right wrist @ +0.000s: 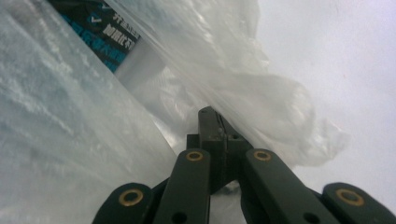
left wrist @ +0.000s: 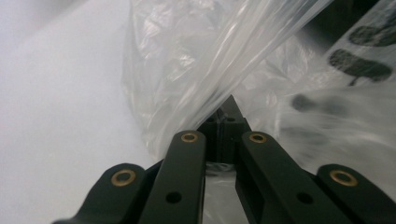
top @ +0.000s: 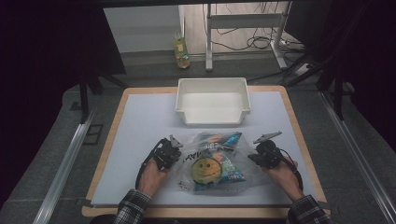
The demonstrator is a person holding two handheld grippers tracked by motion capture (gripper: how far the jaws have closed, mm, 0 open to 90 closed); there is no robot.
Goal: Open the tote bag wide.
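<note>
Pale grey sheeting (top: 140, 121) is spread over a wooden-edged table (top: 295, 122), with dark floor and cables seen beyond the far edge. On the near middle of the sheet a clear plastic bag (top: 212, 161) is laid, printed with a yellow smiley face (top: 206, 169) and black lettering, and a blue packet (top: 229, 163) is seen through it. The bag's left edge is pinched by the left gripper (top: 173, 151), whose jaws are pressed together on a gathered strip of film (left wrist: 205, 98) in the left gripper view. The bag's right edge is pinched by the right gripper (top: 254, 157), its jaws likewise closed on bunched plastic (right wrist: 243, 93) in the right gripper view. Each gripper is held by a hand with a plaid sleeve (top: 132, 205) at the near edge. Just beyond the bag, a white plastic bin (top: 213, 82) is set. Further off, on the floor, a bottle (top: 181, 51) is stood upright.
</note>
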